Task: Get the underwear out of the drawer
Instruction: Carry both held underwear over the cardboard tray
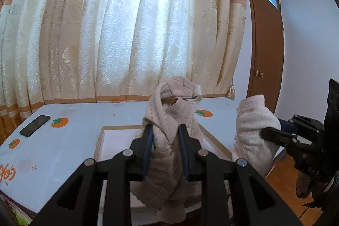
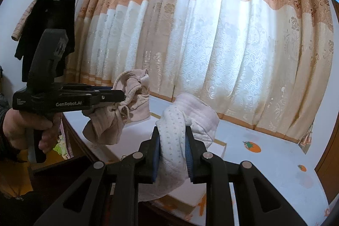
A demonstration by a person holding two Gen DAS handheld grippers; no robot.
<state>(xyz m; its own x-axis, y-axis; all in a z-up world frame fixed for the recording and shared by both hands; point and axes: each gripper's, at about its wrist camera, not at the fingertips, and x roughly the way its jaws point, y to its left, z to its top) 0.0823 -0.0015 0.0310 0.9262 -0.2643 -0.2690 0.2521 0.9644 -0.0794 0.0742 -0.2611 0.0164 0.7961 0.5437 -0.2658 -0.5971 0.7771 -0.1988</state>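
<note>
Left wrist view: left gripper (image 1: pixel 165 130) clamped on beige underwear (image 1: pixel 169 111), raised above the open drawer (image 1: pixel 99 141); right gripper (image 2: pixel 172 137) clenched around pale dotted underwear (image 2: pixel 175 132), likewise aloft.

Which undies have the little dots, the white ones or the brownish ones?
The white underwear, clamped in the right gripper; the beige underwear in the left gripper is darker.

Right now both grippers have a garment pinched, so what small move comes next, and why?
Probably carry both sideways and lower them onto the white bed sheet: the left gripper holds the beige underwear and the right gripper the pale pink underwear, both hanging above the open drawer.
</note>
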